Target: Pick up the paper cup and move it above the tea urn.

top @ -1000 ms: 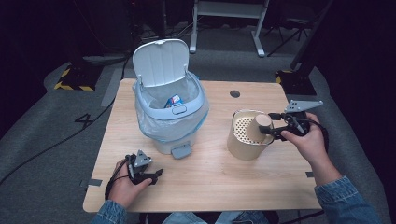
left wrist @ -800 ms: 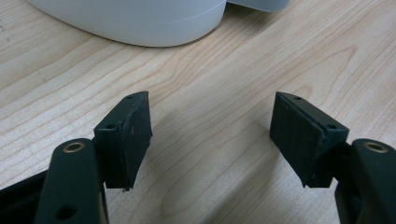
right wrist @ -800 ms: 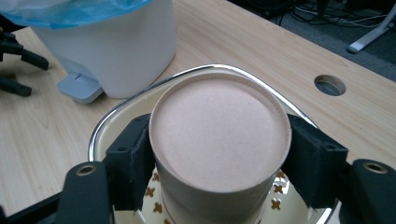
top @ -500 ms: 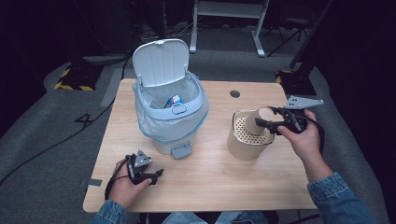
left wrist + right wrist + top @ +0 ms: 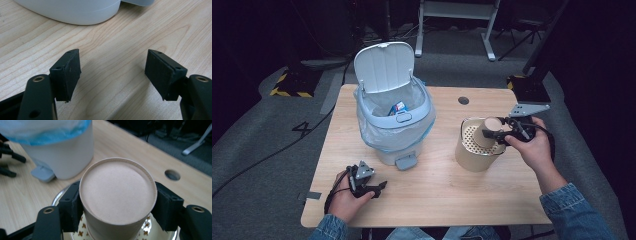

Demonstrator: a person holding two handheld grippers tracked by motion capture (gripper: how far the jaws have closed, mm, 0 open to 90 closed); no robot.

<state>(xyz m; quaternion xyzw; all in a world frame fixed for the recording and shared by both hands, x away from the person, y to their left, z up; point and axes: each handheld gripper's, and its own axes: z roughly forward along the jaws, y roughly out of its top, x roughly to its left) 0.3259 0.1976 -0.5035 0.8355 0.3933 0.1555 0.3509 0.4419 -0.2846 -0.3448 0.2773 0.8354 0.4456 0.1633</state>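
Note:
A brown paper cup [image 5: 491,131] lies on its side above a beige perforated container [image 5: 472,156] at the right of the table. My right gripper [image 5: 499,134] is shut on it. In the right gripper view the cup's flat bottom [image 5: 117,190] faces the camera and both pads press its sides; the jaws have just been closing on it. The container's patterned inside [image 5: 82,231] shows below. My left gripper [image 5: 379,187] rests on the table [image 5: 437,200] near the front left, open, with only bare wood between its jaws [image 5: 112,75].
A white pedal bin [image 5: 394,127] with its lid [image 5: 384,67] up and a plastic liner stands at the table's middle left, with a small carton inside. Its pedal [image 5: 406,161] faces the front. A cable hole [image 5: 463,100] lies at the back. The floor around is dark.
The right gripper's jaws have drawn in onto the cup, and that hand has shifted only slightly over the container. The left hand has stayed put.

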